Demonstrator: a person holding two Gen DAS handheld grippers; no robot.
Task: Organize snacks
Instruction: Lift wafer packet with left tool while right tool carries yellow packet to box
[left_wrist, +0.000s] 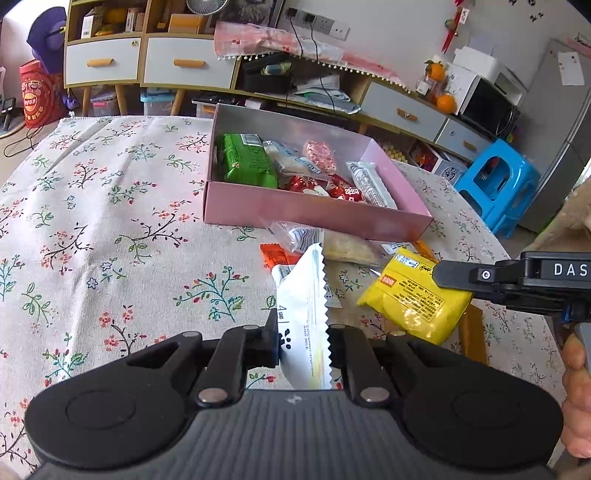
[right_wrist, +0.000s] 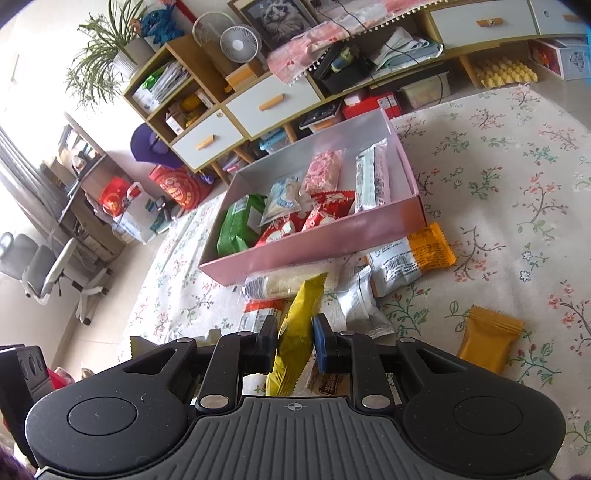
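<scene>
Pink cardboard of the snack box (left_wrist: 314, 214) was seen ahead of both tongs. A white packet (left_wrist: 304, 314) was clamped upright in the left gripper (left_wrist: 303, 341), a yellow packet (right_wrist: 295, 332) in the right gripper (right_wrist: 294, 341), which was judged nearer.

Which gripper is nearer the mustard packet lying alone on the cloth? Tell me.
Right. The right gripper, clamping a yellow packet, sits just beside the mustard packet; the left gripper, holding a white packet, is farther off.
</scene>
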